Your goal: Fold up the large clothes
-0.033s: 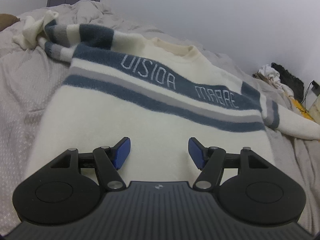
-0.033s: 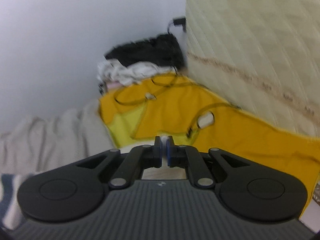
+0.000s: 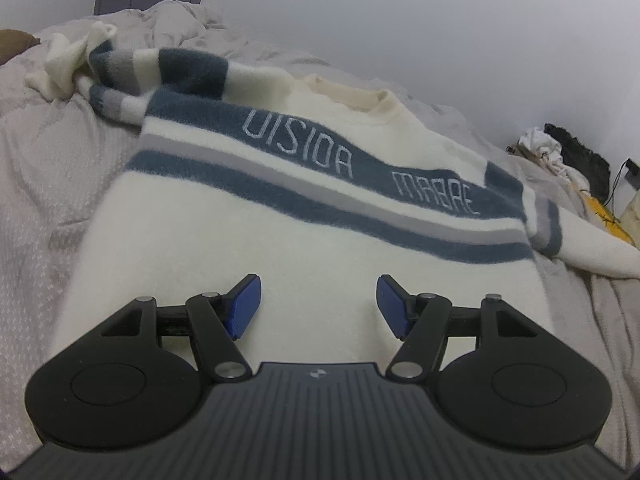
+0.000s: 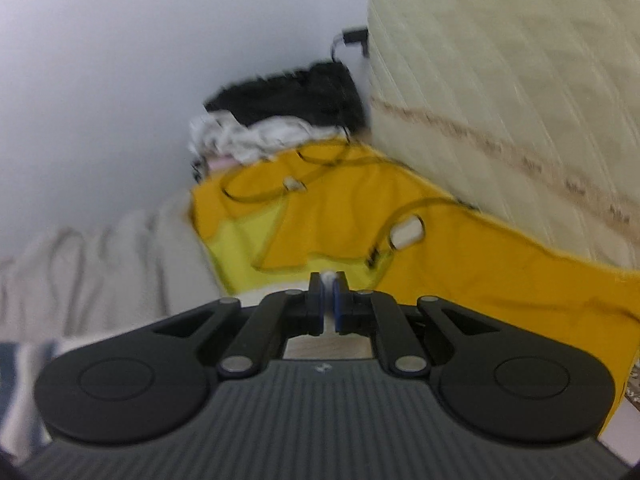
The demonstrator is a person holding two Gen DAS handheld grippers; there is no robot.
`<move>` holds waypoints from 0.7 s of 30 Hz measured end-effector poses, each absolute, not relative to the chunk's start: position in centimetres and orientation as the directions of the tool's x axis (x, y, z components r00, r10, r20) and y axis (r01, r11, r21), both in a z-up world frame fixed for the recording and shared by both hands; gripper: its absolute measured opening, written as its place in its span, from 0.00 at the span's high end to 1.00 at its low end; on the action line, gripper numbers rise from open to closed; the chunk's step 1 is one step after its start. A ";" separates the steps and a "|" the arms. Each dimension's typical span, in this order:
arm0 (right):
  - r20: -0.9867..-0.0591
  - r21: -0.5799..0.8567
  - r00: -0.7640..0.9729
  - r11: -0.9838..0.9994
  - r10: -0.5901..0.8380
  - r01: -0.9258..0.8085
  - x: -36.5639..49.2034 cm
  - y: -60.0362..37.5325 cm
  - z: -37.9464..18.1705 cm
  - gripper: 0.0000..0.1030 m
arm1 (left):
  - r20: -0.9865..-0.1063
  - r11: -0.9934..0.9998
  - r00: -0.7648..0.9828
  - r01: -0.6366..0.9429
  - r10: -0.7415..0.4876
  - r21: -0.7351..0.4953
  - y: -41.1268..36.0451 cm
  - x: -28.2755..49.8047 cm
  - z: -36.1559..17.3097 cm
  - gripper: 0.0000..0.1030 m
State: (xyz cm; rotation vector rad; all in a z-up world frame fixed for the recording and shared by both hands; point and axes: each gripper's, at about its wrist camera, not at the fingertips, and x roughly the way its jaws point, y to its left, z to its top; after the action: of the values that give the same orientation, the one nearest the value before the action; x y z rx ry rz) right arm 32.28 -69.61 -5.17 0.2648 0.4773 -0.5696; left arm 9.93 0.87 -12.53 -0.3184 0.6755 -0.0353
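A cream sweater [image 3: 248, 232] with blue and grey chest stripes and pale lettering lies spread face up on the bed. Its left sleeve [image 3: 120, 76] is bunched at the far left; its right sleeve [image 3: 592, 248] stretches to the right. My left gripper [image 3: 318, 306] is open and empty, just above the sweater's lower body. My right gripper [image 4: 327, 298] is shut on a thin cream bit of the sweater sleeve [image 4: 328, 278] that shows between its blue pads. A striped part of the sweater [image 4: 20, 372] shows at the lower left of the right wrist view.
A grey-beige duvet [image 3: 48, 184] covers the bed. At its right end lie a yellow cloth [image 4: 440, 240] with cables, a white and black clothes pile [image 4: 280, 120] and an upright cream quilted mattress [image 4: 520, 80]. A white wall is behind.
The two earlier frames are from the same instant as now; nothing has visibly changed.
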 end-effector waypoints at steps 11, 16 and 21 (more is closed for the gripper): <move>-0.529 0.095 0.732 0.827 -0.430 0.554 32.3 -69.8 -6.6 0.89 | -0.614 0.963 0.779 -0.050 -0.128 -0.264 0.3 10.1 -12.5 0.33; -0.509 0.050 0.756 0.863 -0.412 0.503 31.2 -67.6 -4.2 0.37 | -0.597 0.963 0.790 -0.029 -0.143 -0.269 0.5 9.4 -11.8 0.33; -0.475 0.057 0.810 0.907 -0.343 0.418 29.0 -63.4 -1.4 0.31 | -0.572 0.954 0.801 -0.006 -0.175 -0.299 0.2 7.8 -10.9 0.33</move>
State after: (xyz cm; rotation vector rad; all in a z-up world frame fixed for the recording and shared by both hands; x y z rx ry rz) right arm 28.99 -63.44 -1.37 0.1622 0.4758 -0.4082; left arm 7.79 0.24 -10.92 -0.2953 0.6369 -0.0919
